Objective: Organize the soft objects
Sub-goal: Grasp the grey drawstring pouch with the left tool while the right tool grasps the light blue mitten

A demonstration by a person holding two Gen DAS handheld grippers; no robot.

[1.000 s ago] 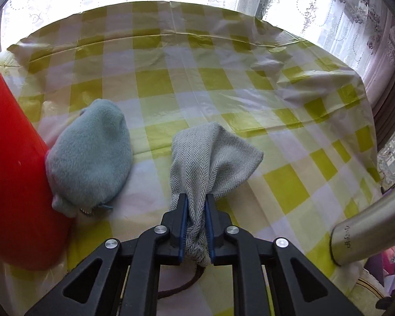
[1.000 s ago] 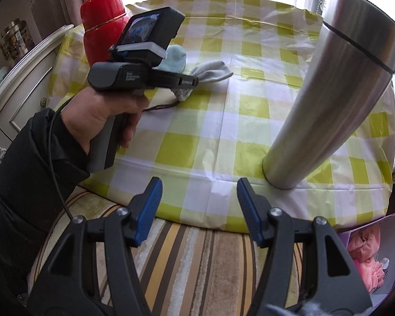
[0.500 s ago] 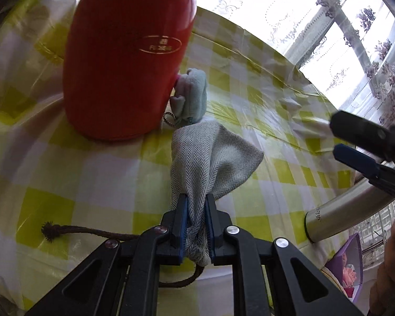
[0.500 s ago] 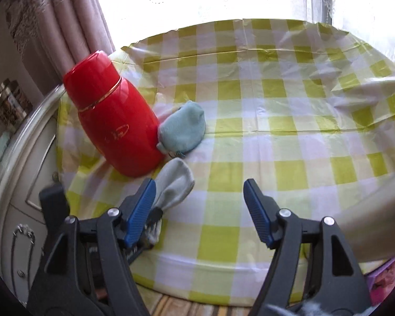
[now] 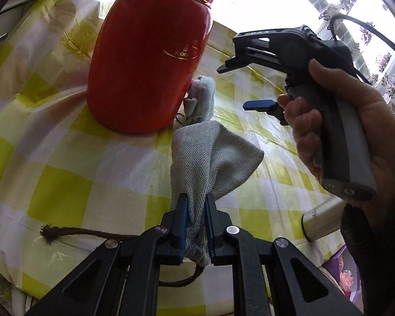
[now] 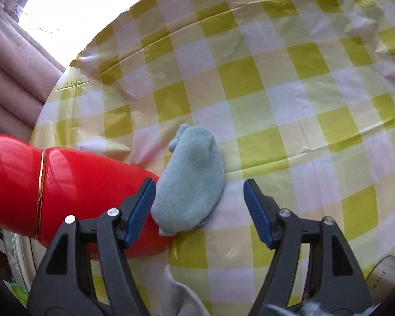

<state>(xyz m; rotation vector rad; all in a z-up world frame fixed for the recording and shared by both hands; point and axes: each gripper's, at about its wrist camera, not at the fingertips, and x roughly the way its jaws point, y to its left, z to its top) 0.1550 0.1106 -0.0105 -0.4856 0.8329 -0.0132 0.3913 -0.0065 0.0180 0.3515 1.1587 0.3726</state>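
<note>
The left claw is clamped on the gathered neck of a grey herringbone pouch, whose loose body fans out toward 12 o'clock above the blue pads. A brown cord runs from under the pouch toward 9 o'clock and ends in a frayed knot lying on the surface, which is covered by a yellow-and-white checked cloth.

In the left wrist view, a red flask stands at 11 o'clock from the pouch. A pale blue fleece pouch is tucked against the flask's base, just beyond the grey pouch's far edge. At 2 o'clock a hand grips the handle of the other tool above the surface. A steel flask shows at 4 o'clock, partly hidden by that hand.

The right claw has its fingers spread wide apart, holding nothing. In the right wrist view, the blue fleece pouch lies flat on the cloth between the two blue pads, nearer the left-hand one, with its side touching the red flask at 9 o'clock. Whether the pads touch the fleece cannot be told.
</note>
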